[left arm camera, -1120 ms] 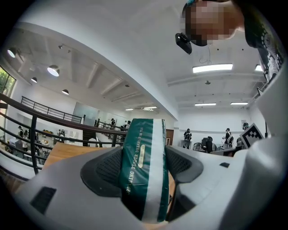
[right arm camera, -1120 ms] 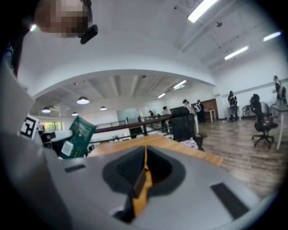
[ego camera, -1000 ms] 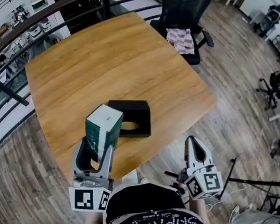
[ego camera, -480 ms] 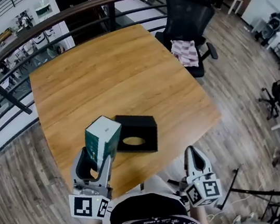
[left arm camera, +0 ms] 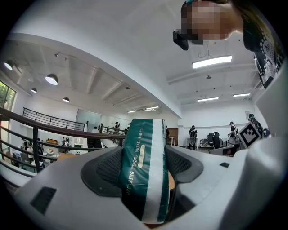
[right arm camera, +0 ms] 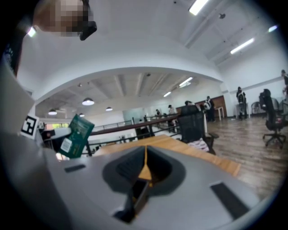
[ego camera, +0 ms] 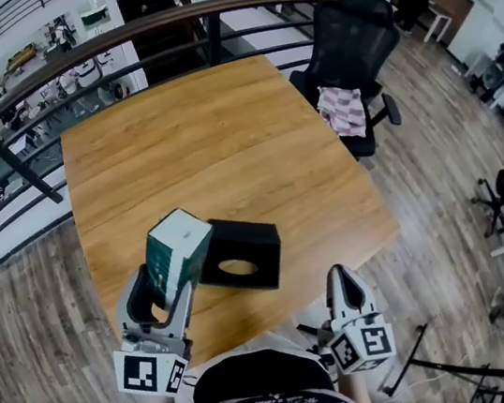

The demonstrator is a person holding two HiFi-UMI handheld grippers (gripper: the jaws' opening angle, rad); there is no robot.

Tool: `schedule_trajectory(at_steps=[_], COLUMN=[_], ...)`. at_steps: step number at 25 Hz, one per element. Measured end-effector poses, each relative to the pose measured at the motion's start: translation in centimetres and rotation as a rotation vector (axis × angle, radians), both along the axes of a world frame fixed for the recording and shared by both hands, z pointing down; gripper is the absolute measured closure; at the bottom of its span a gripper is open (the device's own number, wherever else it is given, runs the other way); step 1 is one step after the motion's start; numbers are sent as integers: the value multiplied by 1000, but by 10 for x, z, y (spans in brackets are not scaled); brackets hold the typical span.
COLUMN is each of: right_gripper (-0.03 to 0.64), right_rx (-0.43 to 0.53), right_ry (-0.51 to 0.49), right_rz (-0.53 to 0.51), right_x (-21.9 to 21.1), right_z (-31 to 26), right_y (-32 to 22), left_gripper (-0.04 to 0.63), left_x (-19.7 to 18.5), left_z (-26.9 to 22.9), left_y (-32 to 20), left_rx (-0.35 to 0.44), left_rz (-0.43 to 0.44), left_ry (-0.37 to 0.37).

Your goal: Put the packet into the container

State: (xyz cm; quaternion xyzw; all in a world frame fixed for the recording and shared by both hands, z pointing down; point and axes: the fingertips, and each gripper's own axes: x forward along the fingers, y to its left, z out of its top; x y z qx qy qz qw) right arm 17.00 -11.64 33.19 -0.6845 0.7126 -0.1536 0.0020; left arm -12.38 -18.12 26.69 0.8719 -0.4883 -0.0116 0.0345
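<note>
The view pulls back: the table (ego camera: 222, 134) sits lower in the head view than a second ago, with more railing (ego camera: 112, 33) above it. The left gripper (ego camera: 171, 275) carries the packet (ego camera: 177, 247) slightly leftward off the container (ego camera: 253, 240). Earlier the packet's edge met the container's hole (ego camera: 238, 267); now the hole shows whole, with black rim between it and the packet. The container looks turned a little clockwise. The right gripper (ego camera: 340, 279) drifts slightly down and left.
</note>
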Motion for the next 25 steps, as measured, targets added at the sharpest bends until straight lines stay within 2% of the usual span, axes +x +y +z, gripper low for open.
schedule_trajectory(at_steps=[13,25], right_gripper=[581,581], right_rx=[27,21], right_ry=[-7,-15], right_rz=[-31,4], right_x=[-5,1], right_z=[-5,-3], right_y=[-10,0], left_gripper=[267,267], left_x=[-3,2], left_z=[-5,-11], left_y=[3,0], left_rx=[21,43], left_rz=[-9,22], left_ry=[-1,-7])
